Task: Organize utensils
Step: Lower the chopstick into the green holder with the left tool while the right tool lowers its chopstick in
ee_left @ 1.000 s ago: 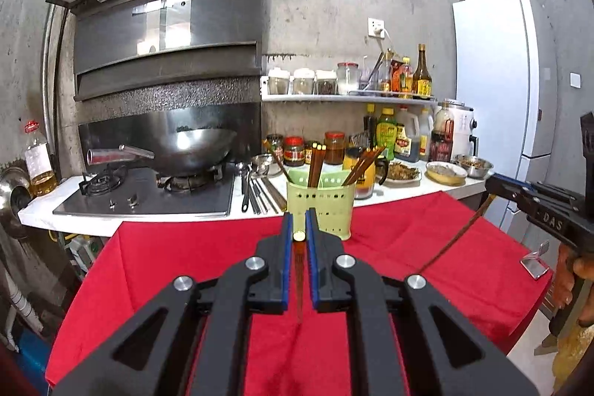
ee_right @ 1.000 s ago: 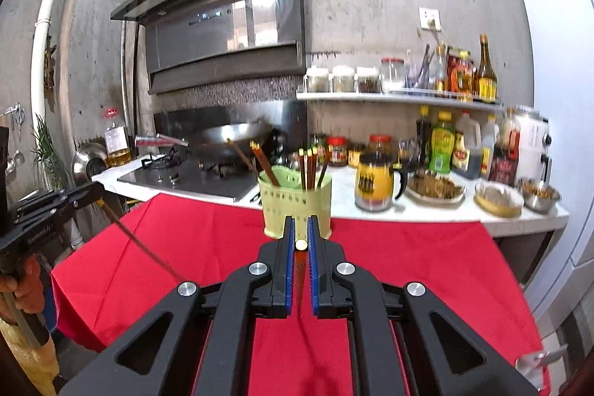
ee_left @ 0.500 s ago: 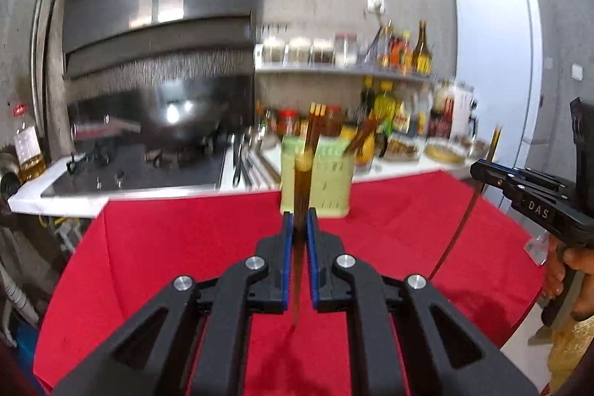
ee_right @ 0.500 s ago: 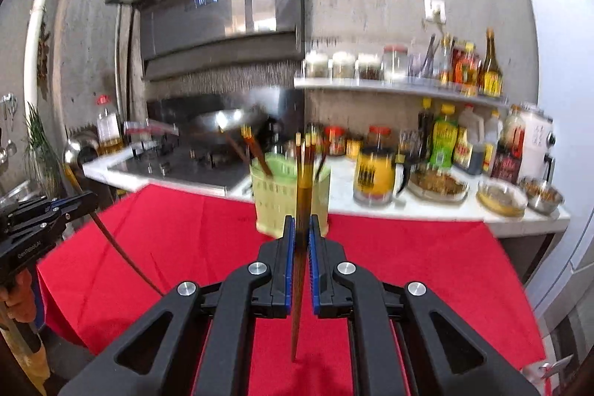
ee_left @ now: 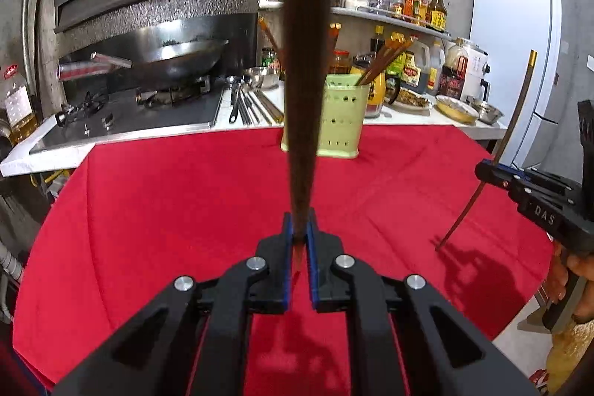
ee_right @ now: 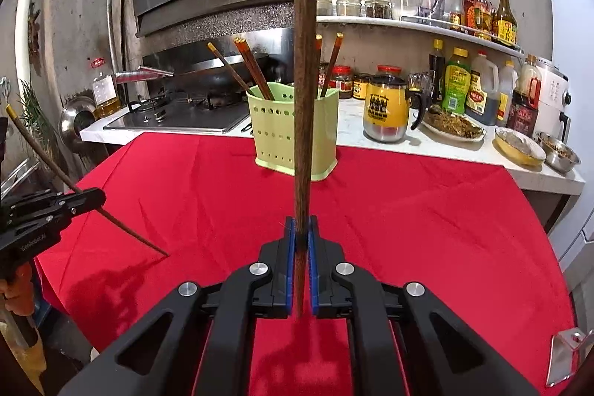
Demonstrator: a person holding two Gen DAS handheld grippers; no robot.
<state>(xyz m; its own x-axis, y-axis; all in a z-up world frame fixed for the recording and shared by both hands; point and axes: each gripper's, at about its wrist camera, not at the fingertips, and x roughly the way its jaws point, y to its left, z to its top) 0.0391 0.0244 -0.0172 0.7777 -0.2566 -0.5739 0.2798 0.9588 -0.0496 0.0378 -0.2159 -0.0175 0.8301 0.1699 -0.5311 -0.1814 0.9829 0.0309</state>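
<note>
My left gripper (ee_left: 299, 236) is shut on a dark wooden chopstick (ee_left: 302, 99) with a gold cap, held upright above the red cloth. My right gripper (ee_right: 301, 236) is shut on a matching chopstick (ee_right: 304, 99), also upright. Each gripper shows in the other's view: the right one (ee_left: 490, 171) at the right edge with its chopstick (ee_left: 512, 121), the left one (ee_right: 94, 197) at the left edge with its chopstick (ee_right: 55, 169). A pale green perforated utensil holder (ee_left: 339, 121) stands at the cloth's far edge with several chopsticks in it; it also shows in the right wrist view (ee_right: 286, 132).
A red cloth (ee_left: 185, 210) covers the table. Behind it is a white counter with a gas hob and wok (ee_left: 178, 58), loose utensils (ee_left: 248, 106), a yellow jug (ee_right: 386, 110), bottles, jars and bowls. A white fridge (ee_left: 516, 43) stands at the right.
Both chopsticks have swung from pointing forward and low to standing upright in the jaws. Both grippers have moved a little closer to the green holder.
</note>
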